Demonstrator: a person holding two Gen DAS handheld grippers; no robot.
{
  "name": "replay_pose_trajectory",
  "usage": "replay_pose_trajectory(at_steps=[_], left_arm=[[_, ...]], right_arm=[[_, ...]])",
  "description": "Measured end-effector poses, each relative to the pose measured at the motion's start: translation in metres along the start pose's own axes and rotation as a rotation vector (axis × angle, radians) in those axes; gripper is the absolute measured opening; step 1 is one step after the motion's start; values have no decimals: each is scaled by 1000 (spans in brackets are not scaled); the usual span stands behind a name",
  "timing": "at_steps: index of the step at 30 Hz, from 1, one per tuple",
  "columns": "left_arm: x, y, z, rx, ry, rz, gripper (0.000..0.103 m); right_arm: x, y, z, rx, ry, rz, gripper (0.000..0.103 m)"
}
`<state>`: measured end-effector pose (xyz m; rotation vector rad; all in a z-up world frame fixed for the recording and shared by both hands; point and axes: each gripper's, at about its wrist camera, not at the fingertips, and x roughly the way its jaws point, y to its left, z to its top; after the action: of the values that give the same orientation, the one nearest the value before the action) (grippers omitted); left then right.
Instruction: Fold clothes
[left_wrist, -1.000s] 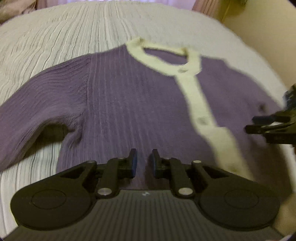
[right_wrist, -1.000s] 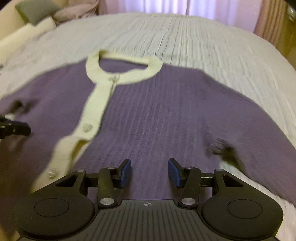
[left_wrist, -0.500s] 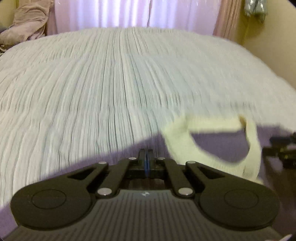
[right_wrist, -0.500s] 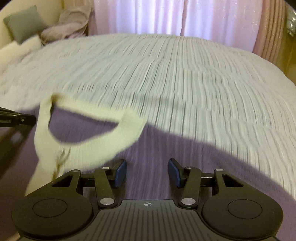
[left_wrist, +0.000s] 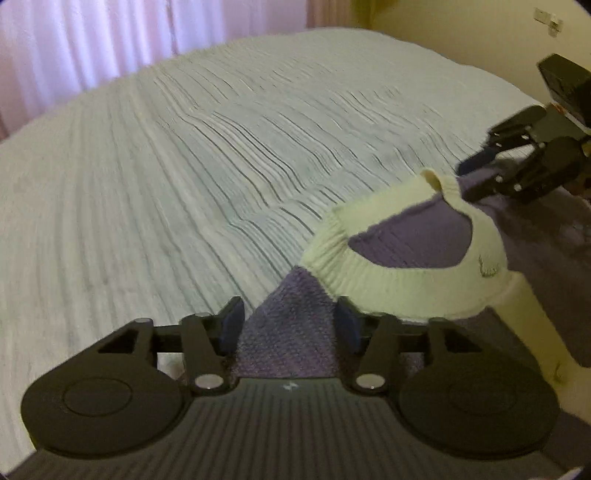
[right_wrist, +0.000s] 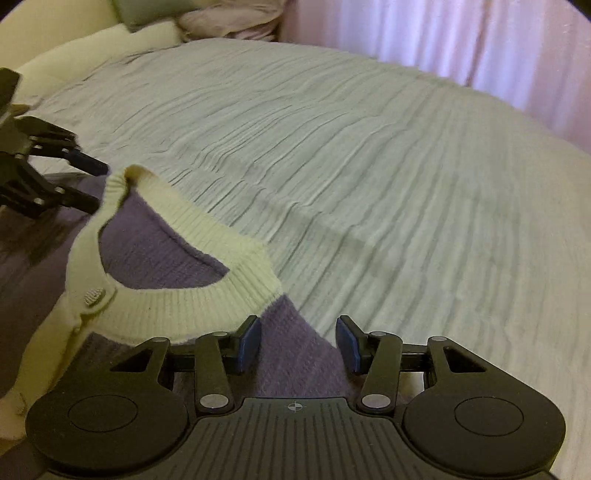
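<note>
A purple knit cardigan (left_wrist: 413, 236) with a cream collar (left_wrist: 369, 273) lies on the bed. My left gripper (left_wrist: 290, 325) sits at the shoulder left of the collar. Its jaws are opening, and a peak of purple knit stands between them without being pinched. In the right wrist view the cardigan (right_wrist: 166, 251) and its collar (right_wrist: 192, 306) lie to the left. My right gripper (right_wrist: 297, 339) is open over the other shoulder, with purple knit between its pads. Each gripper shows in the other's view: the right gripper (left_wrist: 476, 177), the left gripper (right_wrist: 94, 184).
A pale ribbed bedspread (left_wrist: 184, 184) stretches wide beyond the collar (right_wrist: 406, 184). Pink curtains (right_wrist: 443, 37) hang behind the bed. Pillows and a bundle of cloth (right_wrist: 184, 18) lie at the far left corner. A yellowish wall (left_wrist: 461, 29) is at the right.
Both grippers have travelled over the cardigan from its lower body to the shoulders beside the collar. The left jaws closed tight half a second ago and now stand apart.
</note>
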<state>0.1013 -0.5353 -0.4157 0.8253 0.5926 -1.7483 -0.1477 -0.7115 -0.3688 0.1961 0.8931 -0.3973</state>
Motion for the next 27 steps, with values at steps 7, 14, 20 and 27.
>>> replay_pose_trajectory(at_steps=[7,14,20,27], left_arm=[[-1,8,13,-33,-77,29,9],[24,3,9,-176,-41,180,30],[-48,27,-2,-543,-201,264,25],[-146,-34,-102,-678,-79,204,21]], right_arm=[[0,-11,3,33,-50,19,6],[36,-27,-6,327,-81,-196,2],[-26,-4,-3,411,-154,-161,46],[-87,70,-73,521,-53,13,74]])
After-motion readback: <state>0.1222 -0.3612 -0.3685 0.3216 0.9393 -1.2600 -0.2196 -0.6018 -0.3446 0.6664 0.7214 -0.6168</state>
